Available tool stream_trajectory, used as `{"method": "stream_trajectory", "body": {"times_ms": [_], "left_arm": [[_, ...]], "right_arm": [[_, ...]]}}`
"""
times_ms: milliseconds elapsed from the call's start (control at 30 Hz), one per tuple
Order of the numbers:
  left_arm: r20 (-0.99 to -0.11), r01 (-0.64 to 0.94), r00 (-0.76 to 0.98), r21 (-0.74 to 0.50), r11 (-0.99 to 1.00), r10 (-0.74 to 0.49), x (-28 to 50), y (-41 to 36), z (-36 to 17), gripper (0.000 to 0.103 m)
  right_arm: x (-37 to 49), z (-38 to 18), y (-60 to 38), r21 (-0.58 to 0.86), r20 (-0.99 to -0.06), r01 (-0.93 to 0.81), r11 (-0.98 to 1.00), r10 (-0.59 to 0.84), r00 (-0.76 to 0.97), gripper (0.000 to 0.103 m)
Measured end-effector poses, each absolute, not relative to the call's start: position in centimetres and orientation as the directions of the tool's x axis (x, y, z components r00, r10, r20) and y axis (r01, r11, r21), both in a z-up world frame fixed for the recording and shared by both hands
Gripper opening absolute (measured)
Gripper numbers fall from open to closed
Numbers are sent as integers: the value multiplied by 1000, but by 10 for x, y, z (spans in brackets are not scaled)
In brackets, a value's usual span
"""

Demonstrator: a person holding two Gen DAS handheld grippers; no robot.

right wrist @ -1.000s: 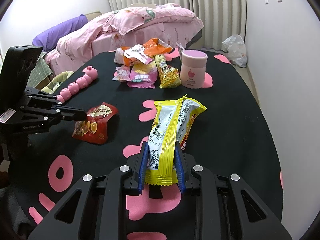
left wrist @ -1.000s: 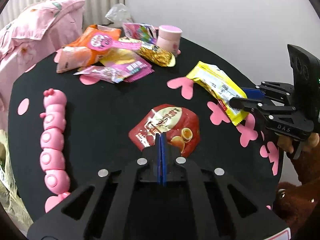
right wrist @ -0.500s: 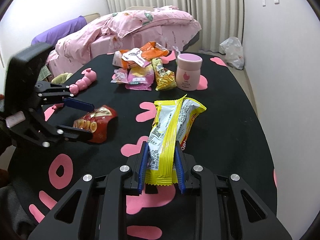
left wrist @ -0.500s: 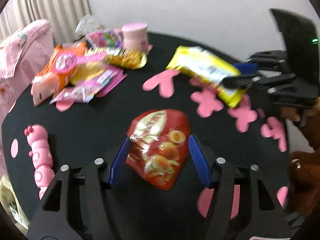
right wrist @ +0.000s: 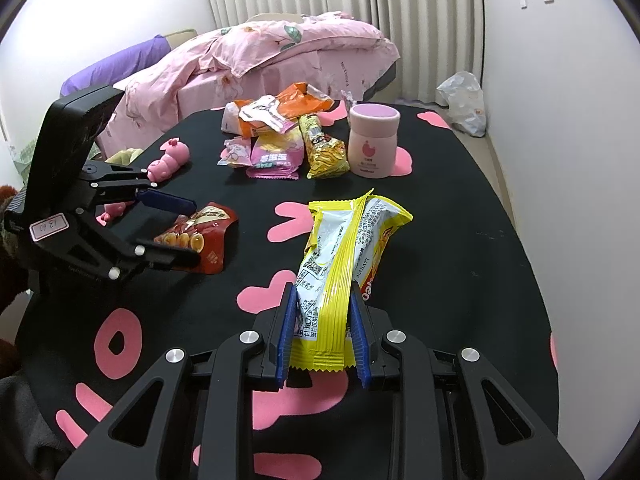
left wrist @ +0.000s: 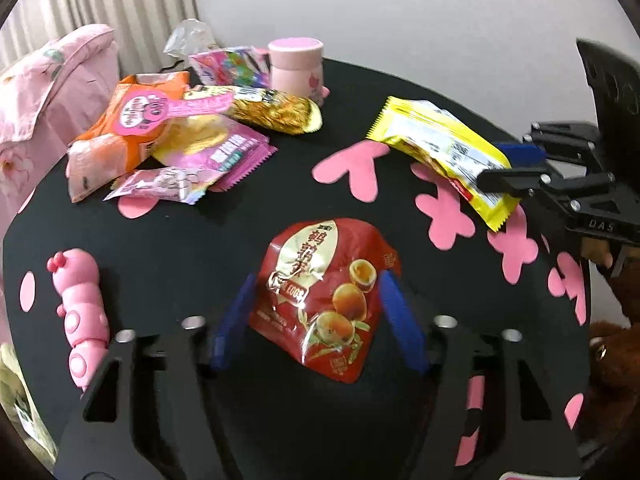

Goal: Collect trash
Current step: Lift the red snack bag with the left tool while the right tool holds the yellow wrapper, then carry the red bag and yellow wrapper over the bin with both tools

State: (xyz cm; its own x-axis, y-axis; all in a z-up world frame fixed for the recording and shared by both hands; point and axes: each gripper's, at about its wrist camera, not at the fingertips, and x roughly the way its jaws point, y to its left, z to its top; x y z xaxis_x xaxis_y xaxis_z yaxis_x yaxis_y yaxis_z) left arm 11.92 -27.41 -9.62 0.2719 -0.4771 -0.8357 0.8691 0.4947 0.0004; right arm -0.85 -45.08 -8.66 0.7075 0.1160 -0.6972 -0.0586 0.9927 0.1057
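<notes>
Left gripper (left wrist: 320,312): jaws spread and just closing in, blue pads on either side of the red snack pouch (left wrist: 326,296). The pouch lies flat on the black surface (left wrist: 200,248) between the pads, its lower half inside the gap; whether the pads touch its edges cannot be told.

Right gripper (right wrist: 322,334): jaws pinching the lower end of the yellow wafer packet (right wrist: 344,256), pads pressed on both sides. The packet is held tilted, its far end pointing beyond the pouch's right side.

Pink caterpillar toy (left wrist: 80,316): on the surface, well left of the red pouch.

Wrapper pile, beyond the pouch to its left: silver-pink sachet (left wrist: 164,182), pink crimped packet (left wrist: 224,148), orange bag (left wrist: 120,136), gold packet (left wrist: 276,110), overlapping one another.

Pink jar (left wrist: 296,66): upright, beyond the pouch, just beside the gold packet's far end.

Clear plastic bag (left wrist: 188,38): on the floor by the curtain, past the pile.

Bed with pink quilt (right wrist: 280,52): beyond the surface, far behind the pouch.
</notes>
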Motion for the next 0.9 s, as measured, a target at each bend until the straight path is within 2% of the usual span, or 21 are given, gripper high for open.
{"method": "stream_trajectory", "body": {"times_ms": [67, 167, 367, 567, 733, 900], "left_arm": [[-825, 848, 288, -17, 530, -486, 116, -268, -94, 28], [-810, 829, 299, -42, 558, -505, 109, -260, -90, 19], [-749, 774, 363, -88, 627, -554, 93, -228, -57, 18], [-692, 646, 485, -130, 753, -535, 100, -163, -22, 18], [-643, 512, 608, -132, 849, -466, 114, -98, -4, 18], [-625, 284, 709, -170, 944, -326, 136, -7, 3, 19]], "right_arm": [[-10, -86, -454, 110, -695, -50, 993, 113, 710, 25], [-11, -85, -455, 111, -693, -48, 993, 112, 713, 25], [-8, -71, -446, 109, -671, -84, 990, 136, 729, 25], [13, -26, -414, 87, -587, -179, 980, 195, 786, 25], [40, 4, -365, 66, -540, -294, 954, 282, 793, 25], [75, 24, -295, 50, -538, -450, 892, 404, 740, 25]]}}
